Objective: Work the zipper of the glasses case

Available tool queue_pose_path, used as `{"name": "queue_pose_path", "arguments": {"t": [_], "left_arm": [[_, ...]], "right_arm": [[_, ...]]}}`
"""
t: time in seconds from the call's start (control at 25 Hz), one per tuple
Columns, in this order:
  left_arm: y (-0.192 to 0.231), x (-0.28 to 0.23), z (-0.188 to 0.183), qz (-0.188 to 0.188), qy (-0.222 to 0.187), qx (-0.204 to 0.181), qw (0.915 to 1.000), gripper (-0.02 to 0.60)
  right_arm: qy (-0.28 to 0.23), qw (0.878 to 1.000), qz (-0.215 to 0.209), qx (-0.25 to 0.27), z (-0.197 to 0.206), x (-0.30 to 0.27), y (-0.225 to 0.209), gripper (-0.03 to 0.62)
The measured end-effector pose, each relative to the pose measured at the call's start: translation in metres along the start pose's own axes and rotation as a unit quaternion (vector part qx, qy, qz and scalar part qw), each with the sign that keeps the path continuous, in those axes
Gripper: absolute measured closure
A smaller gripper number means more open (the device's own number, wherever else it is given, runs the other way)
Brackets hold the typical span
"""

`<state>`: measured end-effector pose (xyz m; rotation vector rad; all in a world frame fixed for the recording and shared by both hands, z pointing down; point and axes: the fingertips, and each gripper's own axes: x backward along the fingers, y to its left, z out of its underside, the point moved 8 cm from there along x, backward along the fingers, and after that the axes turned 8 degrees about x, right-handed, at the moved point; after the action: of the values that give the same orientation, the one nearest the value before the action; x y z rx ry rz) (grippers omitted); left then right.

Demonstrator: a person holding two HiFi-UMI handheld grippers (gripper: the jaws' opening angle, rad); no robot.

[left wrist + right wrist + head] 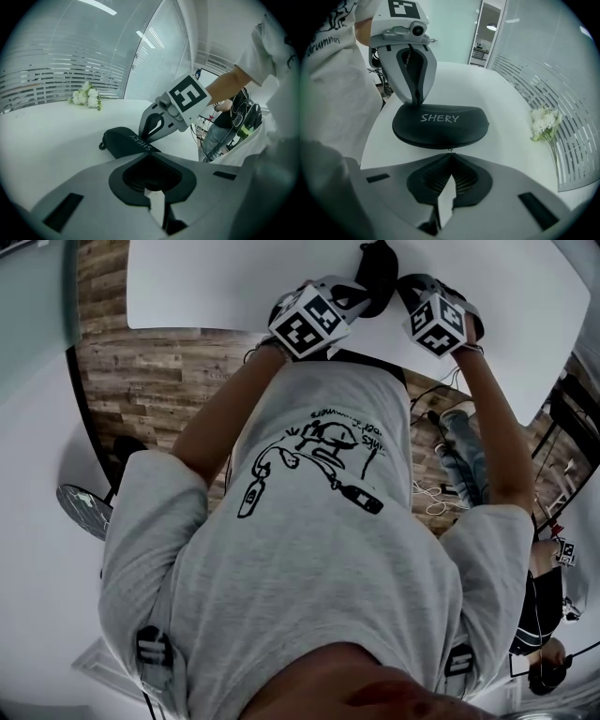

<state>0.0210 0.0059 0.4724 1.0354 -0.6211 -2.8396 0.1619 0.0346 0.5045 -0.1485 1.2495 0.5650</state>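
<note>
A black glasses case [440,124], lettered SHERY, lies flat on the white table [225,282]. In the head view it shows as a dark shape [378,273] between my two grippers. My right gripper [451,153] is shut at the case's near seam, and its tips pinch the small metal zipper pull [450,149]. My left gripper [416,103] comes down on the opposite side with its jaws shut. Its tips [149,153] touch the case's rim [123,143], and nothing shows between them. A small loop [101,146] hangs at one end of the case.
A bunch of white flowers [543,123] lies on the table towards the glass wall. The table's near edge [234,329] runs just below the grippers, over a wood floor. Another person sits with cables [232,117] beyond the table's end.
</note>
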Motion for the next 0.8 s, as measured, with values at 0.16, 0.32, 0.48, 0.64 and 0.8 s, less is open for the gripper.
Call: {"name": "queue_pose_path", "arguments": {"t": [0.16,0.32,0.48,0.64,0.8], "left_arm": [[-0.002,0.0,0.0,-0.016,-0.002,-0.03,0.9994,0.56],[-0.008,0.006,0.007,-0.024,-0.016,-0.031,0.9991,0.56],[-0.018,0.006,0.009,-0.024,-0.019,-0.033,0.999,0.56],[-0.017,0.01,0.012,-0.034,-0.024,-0.032,0.9986,0.561],[-0.006,0.012,0.01,-0.042,-0.024,-0.022,0.9986,0.56]], "right_arm": [[-0.004,1.0,-0.008,0.003,-0.001,-0.001,0.005,0.591],[-0.011,1.0,-0.014,0.0,-0.003,0.007,0.019,0.591],[-0.015,0.999,-0.03,0.0,0.003,0.013,0.039,0.591],[-0.025,0.999,-0.038,0.004,-0.002,0.014,0.05,0.591],[-0.044,0.998,-0.053,-0.008,-0.005,0.013,0.054,0.591]]}}
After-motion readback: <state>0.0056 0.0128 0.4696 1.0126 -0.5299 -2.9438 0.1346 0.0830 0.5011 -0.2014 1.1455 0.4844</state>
